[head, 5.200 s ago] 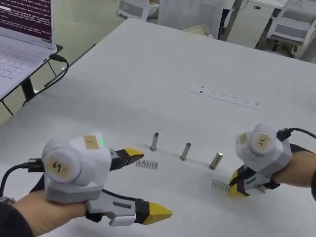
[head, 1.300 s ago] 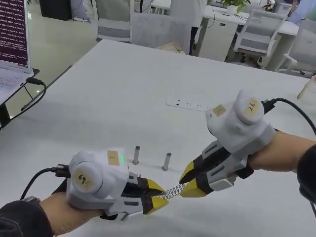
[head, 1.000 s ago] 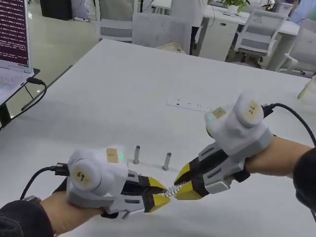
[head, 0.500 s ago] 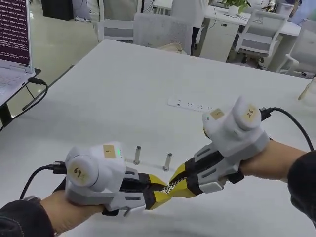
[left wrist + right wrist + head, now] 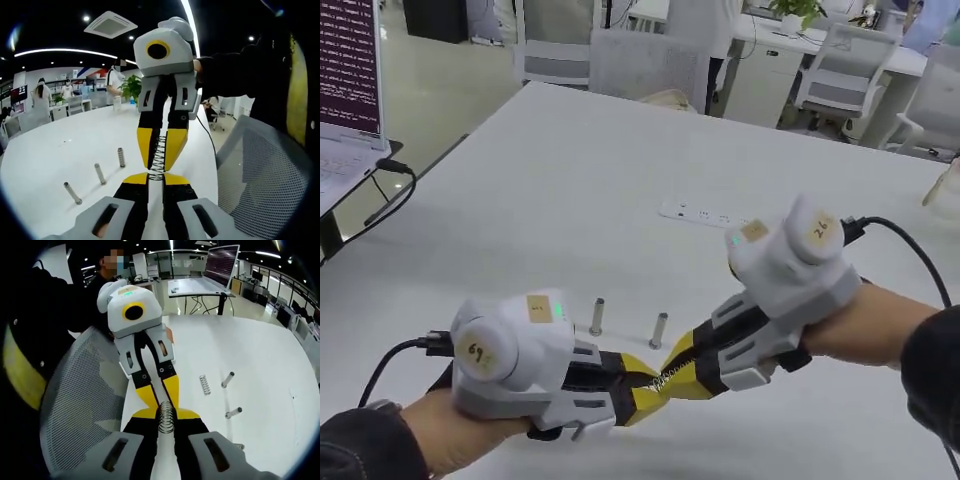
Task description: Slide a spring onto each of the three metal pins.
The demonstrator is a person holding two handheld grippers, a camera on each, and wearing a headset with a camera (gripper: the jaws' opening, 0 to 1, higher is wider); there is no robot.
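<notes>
My white counter (image 5: 570, 170) stretches away under a dark ceiling (image 5: 50, 27) with a curved light strip (image 5: 60, 50), round spots (image 5: 87, 18) and a square vent (image 5: 111, 24). Off its left edge is a laptop (image 5: 345, 60) with a lit screen, its black cable (image 5: 395, 195) looping above pale glossy floor (image 5: 450, 70). Past the far end stand grey office chairs (image 5: 640, 65), white desks (image 5: 765, 60) and a green plant (image 5: 790, 8); a grey mesh chair back (image 5: 260, 165) is close beside me.

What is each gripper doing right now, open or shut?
Left gripper: shut on one end of the spring.
Right gripper: shut on the same spring's other end.
</notes>
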